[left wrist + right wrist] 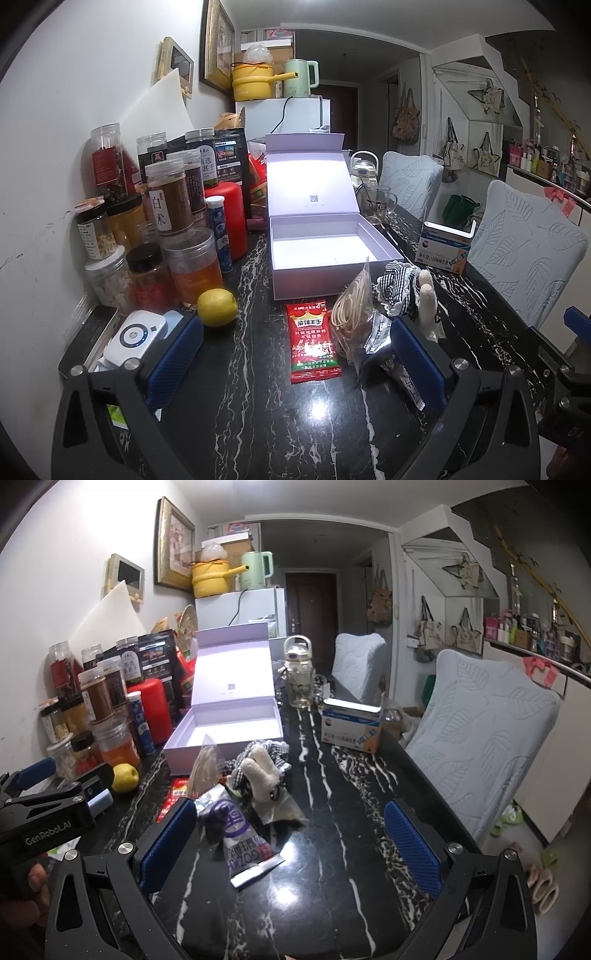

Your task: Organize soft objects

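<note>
Clutter of soft things lies in a loose heap just in front of the open lavender gift box (325,254), and that heap sits ahead of both tools, with the box beyond it. The left tool (295,354) hangs with its pads wide apart and empty; straight ahead between them lies the red snack packet (314,341), flat on the desk (258,424), its long axis pointing away toward the box. The right tool (291,849) is likewise spread and holding nothing; the purple-and-silver pouch (240,834) lies between its pads but closer to the left pad, running diagonally from far-left to near-right. Beyond the pouch are the cream plush toy (260,771), resting on the black-and-white gingham scrunchie (267,751), and beside them the clear bag of rubber bands (351,310), propped upright. By my reading each tool is nearest its own packet, so either could start; the box waits empty for them. The desk is glossy black marble with white veins, crowded along the wall side with spice jars (170,199), a lemon (217,307) and a red canister (229,218). A tissue box (351,725) sits further right, near two chairs in leaf-pattern covers (484,716).
</note>
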`<move>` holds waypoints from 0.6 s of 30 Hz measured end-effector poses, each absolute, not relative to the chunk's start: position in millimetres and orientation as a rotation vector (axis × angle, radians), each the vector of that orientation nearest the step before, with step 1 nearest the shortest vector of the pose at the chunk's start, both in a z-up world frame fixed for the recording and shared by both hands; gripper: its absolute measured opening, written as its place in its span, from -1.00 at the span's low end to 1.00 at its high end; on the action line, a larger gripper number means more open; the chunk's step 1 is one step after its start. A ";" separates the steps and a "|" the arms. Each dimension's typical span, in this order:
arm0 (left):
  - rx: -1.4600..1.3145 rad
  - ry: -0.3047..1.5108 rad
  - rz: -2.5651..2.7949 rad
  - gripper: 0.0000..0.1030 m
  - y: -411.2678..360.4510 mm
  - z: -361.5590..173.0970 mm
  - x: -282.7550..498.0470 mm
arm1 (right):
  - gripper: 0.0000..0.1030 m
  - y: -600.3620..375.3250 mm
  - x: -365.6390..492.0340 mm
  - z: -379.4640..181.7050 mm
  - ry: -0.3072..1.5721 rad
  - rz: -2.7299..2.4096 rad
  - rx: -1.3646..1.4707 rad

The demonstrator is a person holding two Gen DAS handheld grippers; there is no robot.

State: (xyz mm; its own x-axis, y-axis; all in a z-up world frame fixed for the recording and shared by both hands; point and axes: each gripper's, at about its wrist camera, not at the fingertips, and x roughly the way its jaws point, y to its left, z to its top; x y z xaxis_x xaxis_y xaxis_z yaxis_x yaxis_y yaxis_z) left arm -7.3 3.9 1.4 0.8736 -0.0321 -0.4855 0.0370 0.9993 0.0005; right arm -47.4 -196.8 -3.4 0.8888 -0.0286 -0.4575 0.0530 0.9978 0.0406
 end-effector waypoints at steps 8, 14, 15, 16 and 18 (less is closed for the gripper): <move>0.004 0.512 -0.036 1.00 3.3 0.4 -5.6 | 1.00 -191.5 -44.9 -2.4 0.476 -0.035 0.039; 0.002 0.508 -0.038 1.00 4.4 1.4 -6.1 | 1.00 -189.9 -44.4 -1.0 0.474 -0.029 0.035; 0.004 0.509 -0.037 1.00 4.4 1.4 -5.8 | 1.00 -189.8 -44.4 -0.9 0.474 -0.030 0.035; 0.004 0.509 -0.037 1.00 4.8 1.9 -5.9 | 1.00 -190.0 -44.6 -1.1 0.474 -0.029 0.034; 0.003 0.510 -0.037 1.00 4.8 1.8 -5.6 | 1.00 -190.1 -44.5 -1.1 0.474 -0.030 0.035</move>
